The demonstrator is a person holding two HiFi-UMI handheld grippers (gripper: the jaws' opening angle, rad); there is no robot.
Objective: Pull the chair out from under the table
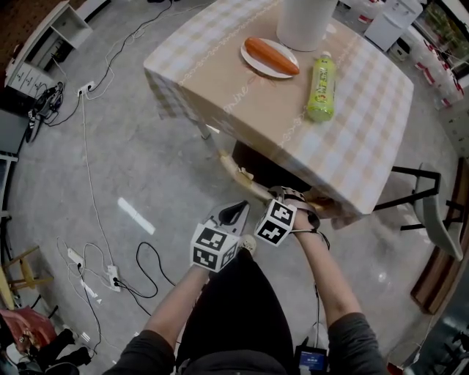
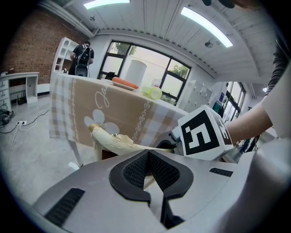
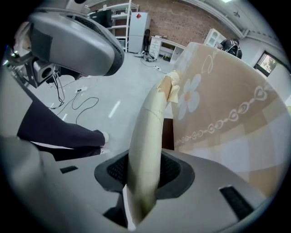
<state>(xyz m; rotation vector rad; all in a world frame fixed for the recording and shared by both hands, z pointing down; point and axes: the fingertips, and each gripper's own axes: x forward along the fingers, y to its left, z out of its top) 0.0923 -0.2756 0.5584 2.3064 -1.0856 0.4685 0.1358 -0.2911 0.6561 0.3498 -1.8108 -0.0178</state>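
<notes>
The chair is pushed in under the table [image 1: 220, 80], which has a checked beige cloth over it. Only the chair's cream, tape-wrapped top rail [image 1: 236, 176] and a dark part below it show. My right gripper [image 1: 292, 198] points steeply down over the rail [image 3: 152, 127], which runs between its jaws and fills the gap, both pads [image 3: 170, 170] against it. Just to its left, my left gripper [image 1: 236, 212] hovers short of the rail [image 2: 113, 140], its jaws together with nothing held. The right gripper's marker cube [image 2: 204, 134] shows in the left gripper view.
On the table stand a plate with an orange food piece [image 1: 270, 57], a green bottle [image 1: 321, 86] lying down and a white cylinder [image 1: 306, 22]. Cables and power strips [image 1: 110, 277] lie on the floor at left. Another chair [image 1: 432, 212] stands at right. My legs are right behind the grippers.
</notes>
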